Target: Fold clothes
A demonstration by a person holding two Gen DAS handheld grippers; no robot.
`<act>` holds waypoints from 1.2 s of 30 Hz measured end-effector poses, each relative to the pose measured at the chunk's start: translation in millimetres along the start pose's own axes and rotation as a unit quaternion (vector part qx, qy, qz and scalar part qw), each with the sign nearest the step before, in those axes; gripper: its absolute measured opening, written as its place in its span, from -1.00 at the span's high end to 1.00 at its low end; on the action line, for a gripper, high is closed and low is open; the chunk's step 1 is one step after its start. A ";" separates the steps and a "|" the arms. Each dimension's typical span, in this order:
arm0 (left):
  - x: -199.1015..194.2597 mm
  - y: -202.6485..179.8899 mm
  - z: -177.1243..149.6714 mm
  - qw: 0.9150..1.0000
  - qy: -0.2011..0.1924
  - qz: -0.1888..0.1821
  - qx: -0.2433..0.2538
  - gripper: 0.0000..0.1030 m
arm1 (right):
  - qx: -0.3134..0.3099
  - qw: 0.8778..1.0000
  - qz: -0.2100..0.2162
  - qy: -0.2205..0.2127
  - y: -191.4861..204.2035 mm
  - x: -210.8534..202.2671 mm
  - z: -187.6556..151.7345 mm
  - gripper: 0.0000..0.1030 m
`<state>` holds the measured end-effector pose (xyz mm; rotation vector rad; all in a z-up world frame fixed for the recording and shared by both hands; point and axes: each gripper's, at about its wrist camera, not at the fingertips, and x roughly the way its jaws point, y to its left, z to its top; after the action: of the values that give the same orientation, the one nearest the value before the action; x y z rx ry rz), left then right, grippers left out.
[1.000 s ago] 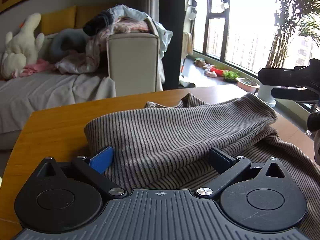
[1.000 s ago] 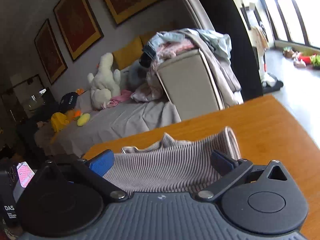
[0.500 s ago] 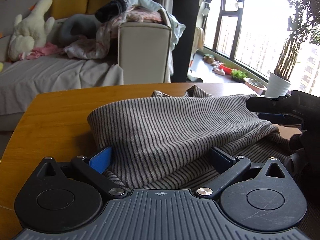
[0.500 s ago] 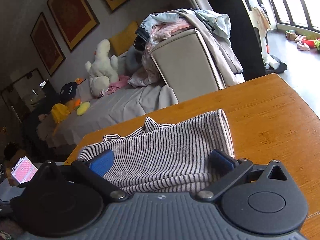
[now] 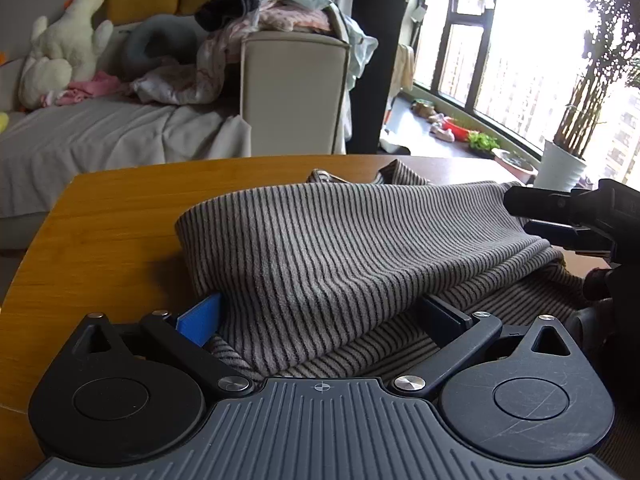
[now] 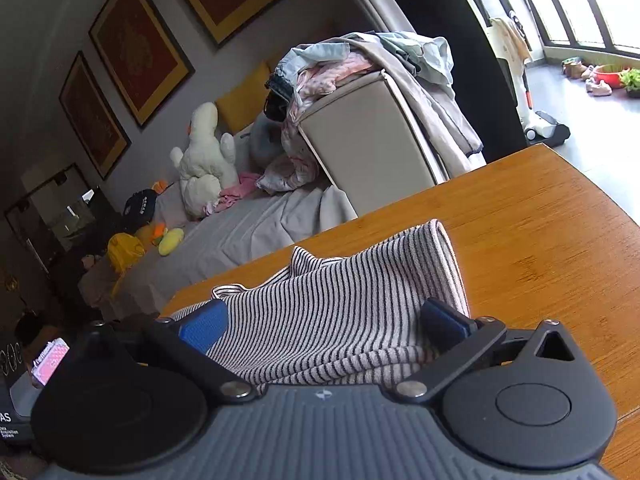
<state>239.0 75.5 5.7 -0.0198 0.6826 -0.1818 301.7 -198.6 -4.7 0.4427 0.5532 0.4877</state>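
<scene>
A grey striped garment [image 5: 320, 248] lies folded over on the wooden table [image 5: 112, 216]. My left gripper [image 5: 320, 314] stands wide open at its near edge, with cloth bunched between the blue pads [image 5: 200, 318]. My right gripper [image 6: 324, 320] is also wide open, with the striped garment [image 6: 344, 292] lying between its pads [image 6: 204, 324]. The right gripper's black fingers also show in the left wrist view [image 5: 560, 216], at the garment's right end. The folded upper layer rests on a lower layer.
The table's far edge [image 6: 440, 192] faces a sofa [image 5: 100, 132] with a white plush toy [image 5: 60, 52] and a pile of clothes [image 5: 272, 12] on its armrest. Windows and a potted plant [image 5: 568, 148] are at the right.
Both grippers have come lower and closer to the table with the folded layer, which now lies flatter. The right gripper's fingers have sunk lower in the left wrist view.
</scene>
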 end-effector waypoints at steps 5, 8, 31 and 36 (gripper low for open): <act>-30.3 -3.2 2.5 0.998 -0.068 -0.012 0.003 -1.00 | -0.009 1.000 -0.003 0.011 2.6 1.9 1.5 -1.00; -54.6 -14.7 4.1 0.990 -0.131 -0.049 0.021 -1.00 | -0.026 0.999 -0.011 0.026 7.4 5.2 3.2 -1.00; -49.1 23.9 2.1 0.994 -0.051 -0.081 -0.062 -1.00 | -0.250 0.956 -0.098 0.118 81.0 109.8 43.0 0.86; -84.9 51.5 16.7 0.991 -0.094 -0.044 -0.088 -1.00 | -0.224 0.973 -0.029 0.053 93.2 7.3 61.2 0.89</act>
<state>193.2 140.2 67.8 -0.2347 0.5079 -0.2018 313.9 -136.5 87.5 -0.0317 0.5385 0.5639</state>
